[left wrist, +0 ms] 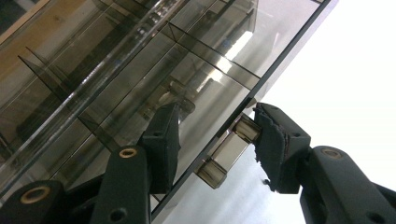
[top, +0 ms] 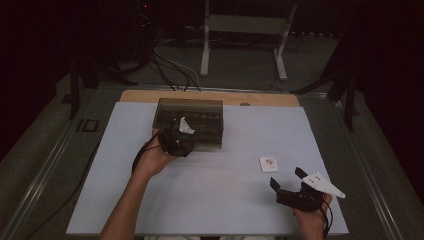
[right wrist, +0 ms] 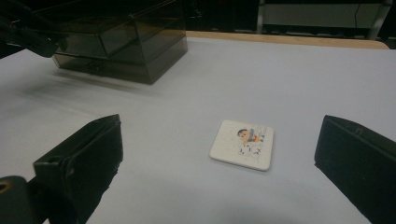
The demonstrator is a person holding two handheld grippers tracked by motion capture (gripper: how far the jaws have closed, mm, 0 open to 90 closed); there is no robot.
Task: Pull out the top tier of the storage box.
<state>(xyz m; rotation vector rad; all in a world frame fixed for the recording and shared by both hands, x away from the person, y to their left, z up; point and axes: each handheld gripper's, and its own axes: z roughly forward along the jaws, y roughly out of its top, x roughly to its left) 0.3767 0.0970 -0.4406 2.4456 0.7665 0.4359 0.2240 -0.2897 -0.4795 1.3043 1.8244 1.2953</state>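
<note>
A smoky clear plastic drawer box [top: 190, 120] stands at the far middle of the white sheet. My left gripper [top: 182, 137] is at its front face. In the left gripper view, my left gripper [left wrist: 215, 116] is shut on the clear drawer handle [left wrist: 229, 149] and the front panel behind it, one jaw on each side; the box [left wrist: 116, 70] shows dividers inside. A small white square card [top: 268, 164] with a cartoon picture lies flat at the right. My right gripper [top: 286, 177] rests just behind it, open. In the right gripper view the card [right wrist: 243, 144] lies ahead between the wide jaws of my right gripper [right wrist: 220, 117].
The white sheet [top: 225, 200] covers a wooden table [top: 150, 96] whose far edge shows. Beyond it, cables [top: 170, 65] and a white desk frame [top: 205, 50] stand on the dark floor. Bare sheet lies between the box and the card.
</note>
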